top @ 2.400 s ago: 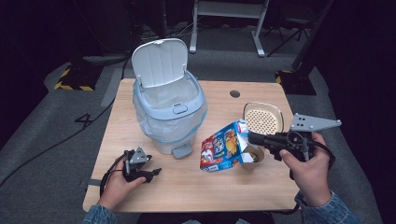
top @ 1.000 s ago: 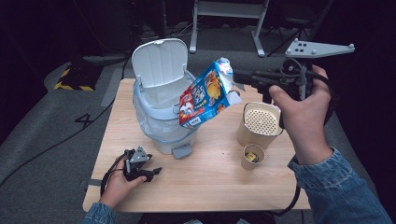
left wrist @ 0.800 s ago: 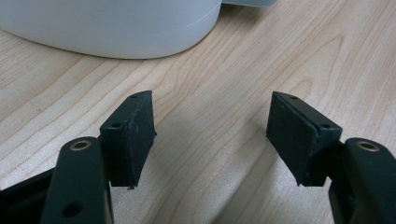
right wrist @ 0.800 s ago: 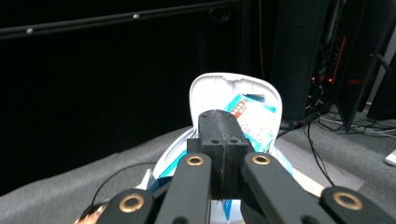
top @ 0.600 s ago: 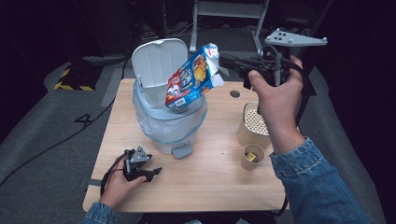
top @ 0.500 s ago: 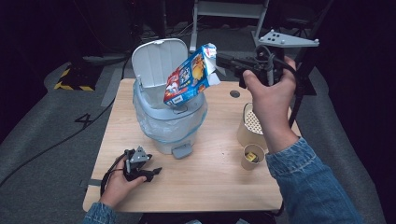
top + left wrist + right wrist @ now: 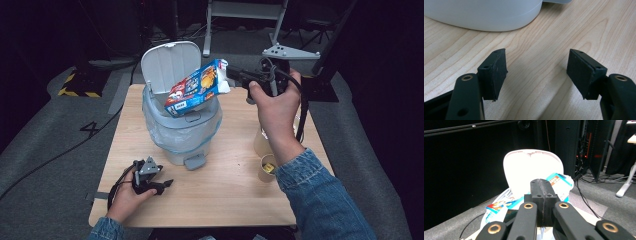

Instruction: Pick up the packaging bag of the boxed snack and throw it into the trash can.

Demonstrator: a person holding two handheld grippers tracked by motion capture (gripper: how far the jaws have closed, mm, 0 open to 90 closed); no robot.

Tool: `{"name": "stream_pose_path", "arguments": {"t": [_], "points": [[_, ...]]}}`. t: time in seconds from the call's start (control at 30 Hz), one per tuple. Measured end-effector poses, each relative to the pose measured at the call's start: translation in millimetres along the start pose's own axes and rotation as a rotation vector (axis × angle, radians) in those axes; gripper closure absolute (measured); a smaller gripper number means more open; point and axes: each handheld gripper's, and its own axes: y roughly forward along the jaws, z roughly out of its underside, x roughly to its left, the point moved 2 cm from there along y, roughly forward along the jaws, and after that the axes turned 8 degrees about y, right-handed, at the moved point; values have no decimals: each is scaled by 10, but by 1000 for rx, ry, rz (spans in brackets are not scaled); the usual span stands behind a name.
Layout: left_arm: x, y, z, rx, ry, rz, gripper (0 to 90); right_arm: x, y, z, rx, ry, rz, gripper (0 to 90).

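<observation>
The right gripper (image 7: 231, 75) has its jaws pressed together on the top edge of a blue snack bag (image 7: 196, 89); in the right gripper view the two black jaws meet with no gap, and the bag's blue and white foil (image 7: 561, 183) spreads out beyond and below them. The bag hangs tilted, its lower end dipping just inside the mouth of the grey pedal bin (image 7: 184, 131), its upper end up at the jaws. The bin stands at the far left part of the wooden table (image 7: 225, 185). A clear liner bag (image 7: 159, 131) is folded out over its rim and drapes down its sides. Its lid (image 7: 170, 66) stands open and upright behind the snack bag, and the foot pedal (image 7: 194, 162) points toward the person. What else lies in the bin cannot be told, since the snack bag covers the opening.

Below the right forearm, near the table's right edge, stands a small paper cup (image 7: 268, 168) with something yellow inside. A pale container (image 7: 262, 143) stands just behind it, mostly hidden by the arm.

The left gripper (image 7: 161, 186) lies on the table near the front left, held by the left hand (image 7: 127, 196). Its jaws are spread wide with bare wood between them, and the bin's rounded base (image 7: 484, 15) is just ahead.
</observation>
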Motion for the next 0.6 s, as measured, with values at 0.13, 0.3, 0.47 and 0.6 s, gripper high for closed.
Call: {"name": "stream_pose_path", "arguments": {"t": [0.13,0.3,0.47,0.6], "points": [[0,0,0,0,0,0,328,-72,-19,29,-1,19,34,900],[1,0,0,0,0,1,327,-116,-67,58,12,24,79,900],[0,0,0,0,0,0,327,-96,-76,74,24,24,108,900],[1,0,0,0,0,0,327,-57,-34,101,40,23,85,900]]}}
